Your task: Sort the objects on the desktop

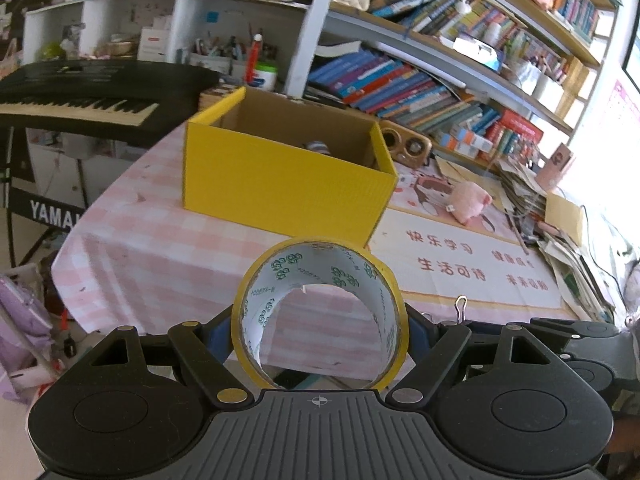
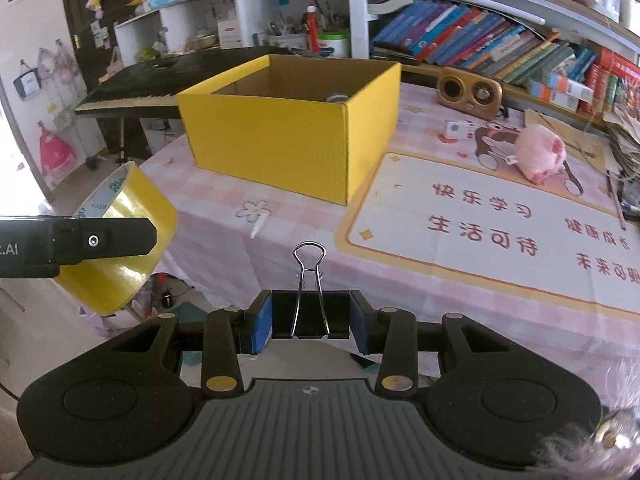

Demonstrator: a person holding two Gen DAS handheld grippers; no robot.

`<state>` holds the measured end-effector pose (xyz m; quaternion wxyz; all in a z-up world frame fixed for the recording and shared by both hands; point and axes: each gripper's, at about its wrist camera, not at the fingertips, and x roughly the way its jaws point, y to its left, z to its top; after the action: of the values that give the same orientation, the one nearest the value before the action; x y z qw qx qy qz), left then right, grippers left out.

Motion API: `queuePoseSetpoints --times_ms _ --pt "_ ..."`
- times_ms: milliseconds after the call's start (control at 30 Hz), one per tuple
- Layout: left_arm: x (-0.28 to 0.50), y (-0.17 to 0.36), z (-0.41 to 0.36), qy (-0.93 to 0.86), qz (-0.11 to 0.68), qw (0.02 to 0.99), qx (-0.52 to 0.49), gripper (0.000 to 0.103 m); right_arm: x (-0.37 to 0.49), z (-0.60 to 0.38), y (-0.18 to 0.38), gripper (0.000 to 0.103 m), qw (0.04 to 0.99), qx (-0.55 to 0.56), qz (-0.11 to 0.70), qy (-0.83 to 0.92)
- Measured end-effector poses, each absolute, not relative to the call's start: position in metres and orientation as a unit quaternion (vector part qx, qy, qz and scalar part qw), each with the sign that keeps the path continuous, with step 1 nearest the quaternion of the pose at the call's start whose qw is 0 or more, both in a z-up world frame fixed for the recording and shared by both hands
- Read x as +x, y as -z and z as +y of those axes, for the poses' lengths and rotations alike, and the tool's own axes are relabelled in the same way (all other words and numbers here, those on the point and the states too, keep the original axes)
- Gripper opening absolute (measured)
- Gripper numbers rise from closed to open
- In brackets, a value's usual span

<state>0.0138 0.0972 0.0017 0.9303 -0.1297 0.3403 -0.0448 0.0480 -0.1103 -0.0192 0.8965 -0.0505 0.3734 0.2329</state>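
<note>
My left gripper (image 1: 320,330) is shut on a roll of yellow tape (image 1: 320,264), held upright with its white printed core facing the camera. The same tape roll (image 2: 120,216) shows at the left of the right wrist view, clamped by a black finger (image 2: 100,240). My right gripper (image 2: 311,316) is shut on a black binder clip (image 2: 310,312) whose silver wire handles stick up. Both are held above the near edge of the table. An open yellow cardboard box (image 1: 280,176) (image 2: 296,140) stands ahead on the pink checked tablecloth, with a small roll partly visible inside.
A pink plush pig (image 2: 538,152) and a gold speaker (image 2: 470,88) lie right of the box on a printed desk mat (image 2: 480,232). Stacked papers (image 1: 560,240) crowd the right edge. A black keyboard (image 1: 80,96) stands left of the table; bookshelves fill the back.
</note>
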Motion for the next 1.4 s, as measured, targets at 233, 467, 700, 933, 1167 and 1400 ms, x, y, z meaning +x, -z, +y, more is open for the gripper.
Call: queuePoseSetpoints --times_ms 233,467,700,933,1167,1400 --pt "0.011 -0.003 0.105 0.036 0.335 0.932 -0.132 0.082 0.05 -0.1 0.017 0.037 0.896 -0.055 0.368 -0.243" --pt "0.01 -0.004 0.11 0.033 0.332 0.933 -0.131 0.082 0.054 -0.095 0.016 0.037 0.896 -0.053 0.366 -0.246" --pt "0.013 -0.008 0.115 0.031 0.325 0.936 -0.13 0.082 0.056 -0.089 0.015 0.037 0.895 -0.055 0.364 -0.25" --pt "0.017 -0.008 0.115 0.03 0.325 0.936 -0.135 0.082 0.062 -0.087 0.013 0.037 0.894 -0.059 0.366 -0.251" --pt "0.03 -0.015 0.114 0.023 0.31 0.941 -0.13 0.082 0.073 -0.085 0.011 0.037 0.893 -0.067 0.357 -0.266" --pt "0.057 -0.033 0.117 0.012 0.282 0.952 -0.121 0.082 0.1 -0.08 0.002 0.037 0.894 -0.059 0.338 -0.287"
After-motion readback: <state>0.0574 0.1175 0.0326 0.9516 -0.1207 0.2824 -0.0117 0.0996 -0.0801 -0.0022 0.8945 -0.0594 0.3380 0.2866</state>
